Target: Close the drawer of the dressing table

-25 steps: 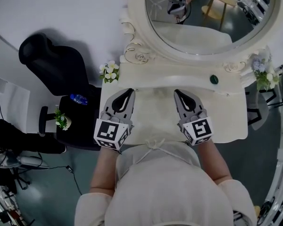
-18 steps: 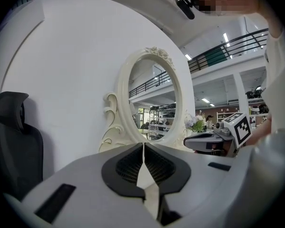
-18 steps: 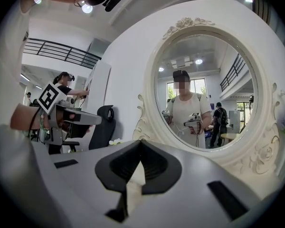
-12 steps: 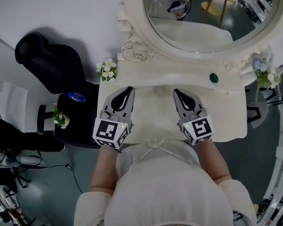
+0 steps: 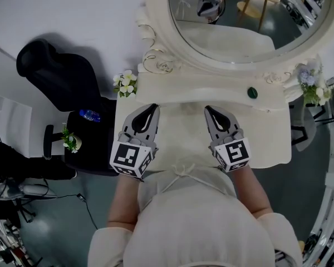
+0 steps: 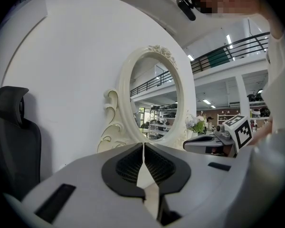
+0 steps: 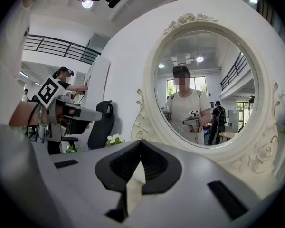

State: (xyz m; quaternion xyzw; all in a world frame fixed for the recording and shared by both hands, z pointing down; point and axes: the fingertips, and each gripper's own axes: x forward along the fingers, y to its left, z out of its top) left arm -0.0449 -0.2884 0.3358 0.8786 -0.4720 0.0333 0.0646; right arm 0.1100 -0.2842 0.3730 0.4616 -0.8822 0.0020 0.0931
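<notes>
The cream dressing table (image 5: pixel 181 132) with its oval mirror (image 5: pixel 245 15) stands in front of me. Its drawer is hidden in every view; my body covers the table's front edge. My left gripper (image 5: pixel 153 107) hovers over the left half of the tabletop and is shut with nothing in it; in the left gripper view its jaws (image 6: pixel 143 144) meet in front of the mirror frame. My right gripper (image 5: pixel 207 108) hovers over the right half, level with the left. Its jaws (image 7: pixel 141 141) also meet and hold nothing.
White flowers (image 5: pixel 126 84) sit at the table's back left corner, a small green object (image 5: pixel 253 93) and more flowers (image 5: pixel 312 85) at the back right. A black office chair (image 5: pixel 55 74) with a blue bottle (image 5: pixel 92 115) on its seat stands left of the table.
</notes>
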